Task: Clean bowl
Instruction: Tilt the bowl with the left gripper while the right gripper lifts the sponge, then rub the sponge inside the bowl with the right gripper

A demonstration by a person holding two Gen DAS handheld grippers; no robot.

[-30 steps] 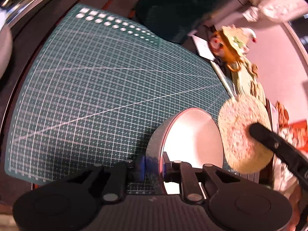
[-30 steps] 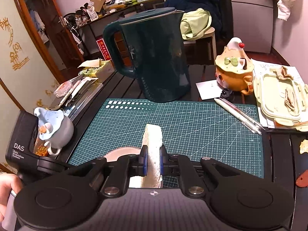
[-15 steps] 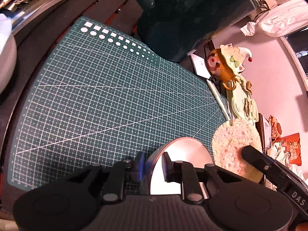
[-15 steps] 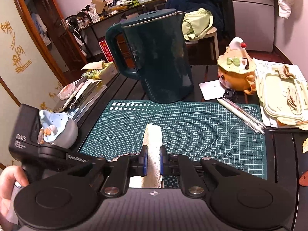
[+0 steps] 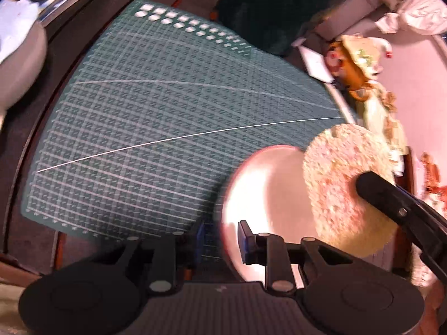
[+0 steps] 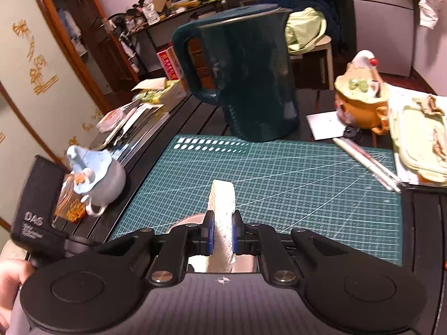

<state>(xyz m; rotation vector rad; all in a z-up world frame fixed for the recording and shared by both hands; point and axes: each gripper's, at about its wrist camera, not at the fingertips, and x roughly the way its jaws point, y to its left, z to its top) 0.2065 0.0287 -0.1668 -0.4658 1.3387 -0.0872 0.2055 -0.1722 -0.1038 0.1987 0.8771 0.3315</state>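
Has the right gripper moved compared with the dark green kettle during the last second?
Yes. In the right wrist view, the dark green kettle now sits further right and looks larger, so the right gripper, shut on the sponge, moved left and nearer.

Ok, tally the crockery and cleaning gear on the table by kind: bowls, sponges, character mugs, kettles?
Bowls: 1, the metal bowl.
Sponges: 1, the round sponge.
Character mugs: 2, the blue mug and the orange mug.
Kettles: 1, the dark green kettle.
Total: 5.
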